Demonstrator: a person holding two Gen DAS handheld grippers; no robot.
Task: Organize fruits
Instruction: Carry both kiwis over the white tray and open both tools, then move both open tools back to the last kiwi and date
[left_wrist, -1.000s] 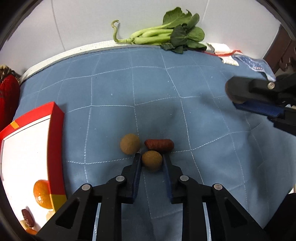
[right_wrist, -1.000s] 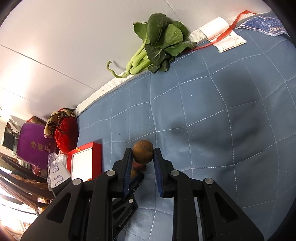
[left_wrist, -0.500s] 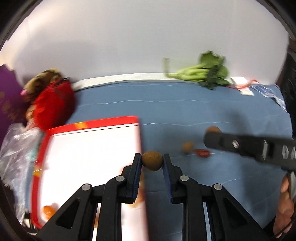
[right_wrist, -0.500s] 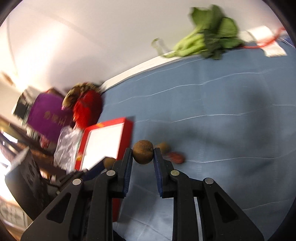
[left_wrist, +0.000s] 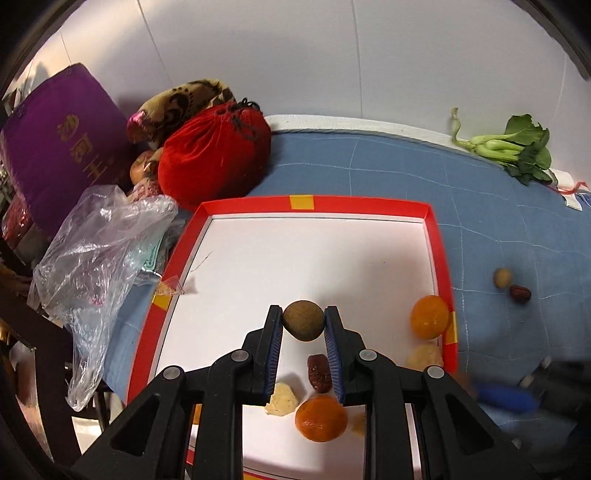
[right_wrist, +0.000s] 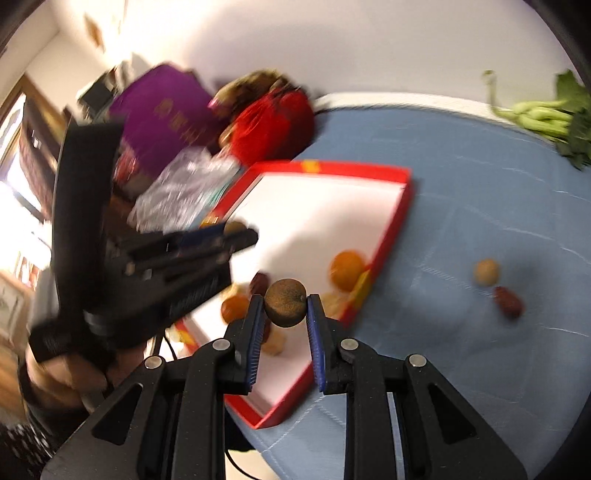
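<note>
Above red-rimmed tray (left_wrist: 434, 236), brown fruit (left_wrist: 303, 320) between left gripper (left_wrist: 303, 325) fingers.

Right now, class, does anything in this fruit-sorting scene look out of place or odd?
Yes. Two pieces lie outside the red tray, on the blue quilt: a small tan round fruit and a red date beside it. A bunch of leafy greens, not fruit, also lies at the quilt's far edge.

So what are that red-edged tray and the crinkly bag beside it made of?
The tray looks like cardboard: thin, flat red walls with sharply folded corners and a matte white floor, though coated board or plastic can't be ruled out. The bag looks like thin clear plastic film: see-through, crumpled, with glossy highlights on its wrinkles.
</note>
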